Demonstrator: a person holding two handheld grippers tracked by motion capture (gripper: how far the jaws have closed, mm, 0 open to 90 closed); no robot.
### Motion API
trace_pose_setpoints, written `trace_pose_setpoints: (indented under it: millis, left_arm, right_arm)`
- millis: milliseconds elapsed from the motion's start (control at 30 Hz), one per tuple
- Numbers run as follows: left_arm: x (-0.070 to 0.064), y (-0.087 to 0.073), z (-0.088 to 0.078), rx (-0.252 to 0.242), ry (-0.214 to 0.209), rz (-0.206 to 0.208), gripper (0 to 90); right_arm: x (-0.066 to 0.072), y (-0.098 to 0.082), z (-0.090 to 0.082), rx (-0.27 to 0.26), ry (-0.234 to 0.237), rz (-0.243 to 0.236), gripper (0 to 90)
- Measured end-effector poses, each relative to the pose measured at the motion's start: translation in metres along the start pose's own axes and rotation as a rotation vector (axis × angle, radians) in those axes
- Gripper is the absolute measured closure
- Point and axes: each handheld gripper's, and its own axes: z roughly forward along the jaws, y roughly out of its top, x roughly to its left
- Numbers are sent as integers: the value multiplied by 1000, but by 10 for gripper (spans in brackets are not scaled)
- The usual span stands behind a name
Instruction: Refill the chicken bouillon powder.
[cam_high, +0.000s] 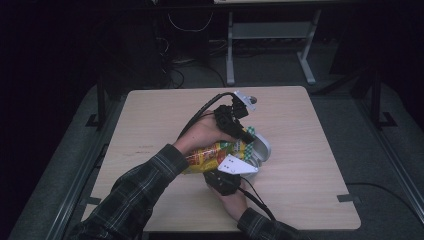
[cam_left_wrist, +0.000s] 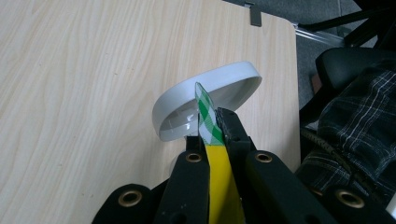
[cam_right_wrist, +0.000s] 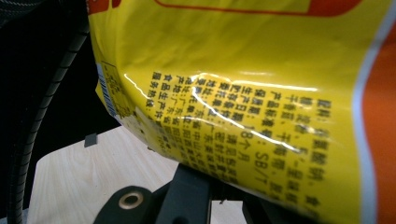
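A yellow and orange snack bag (cam_high: 210, 155) is held over the table between both grippers. My left gripper (cam_high: 248, 134) reaches in from above and left, shut on the bag's green-and-white checked end seal (cam_left_wrist: 208, 116). The left gripper view has its jaws (cam_left_wrist: 212, 133) pinching that flat seal, with the yellow film (cam_left_wrist: 219, 182) running down between them. A white bowl (cam_high: 264, 147) (cam_left_wrist: 205, 79) sits just beyond the seal, tilted with its opening toward the bag. My right gripper (cam_high: 216, 170) grips the bag from below. In the right gripper view the printed bag (cam_right_wrist: 243, 93) hides the fingertips (cam_right_wrist: 224, 196).
The light wooden table (cam_high: 150, 115) has bare surface to the left, far side and right of the hands. Its right edge (cam_left_wrist: 289, 84) lies close behind the bowl. A plaid sleeve (cam_left_wrist: 359, 116) and a black chair (cam_left_wrist: 345, 60) are off that edge. Dark floor and metal frames surround the table.
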Motion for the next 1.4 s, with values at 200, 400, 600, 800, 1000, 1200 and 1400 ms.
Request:
trace_pose_setpoints:
  millis: [200, 400, 600, 800, 1000, 1200, 1400]
  left_arm:
    - [0, 2, 1, 10, 3, 1, 895]
    - [-1, 3, 1, 11, 6, 4, 895]
    - [0, 4, 1, 17, 7, 3, 895]
    - [-1, 4, 2, 10, 6, -3, 895]
    - [-1, 4, 1, 11, 4, 0, 895]
    - [-1, 3, 1, 5, 3, 0, 896]
    - [-1, 2, 0, 5, 4, -2, 896]
  right_arm:
    - [0, 0, -1, -5, 2, 6, 899]
    - [1, 1, -1, -10, 3, 5, 899]
    - [0, 2, -1, -12, 5, 9, 899]
    - [-1, 2, -2, -11, 4, 8, 899]
    - [0, 2, -2, -12, 3, 4, 899]
    - [0, 2, -1, -11, 5, 0, 898]
    - [0, 2, -1, -9, 6, -1, 899]
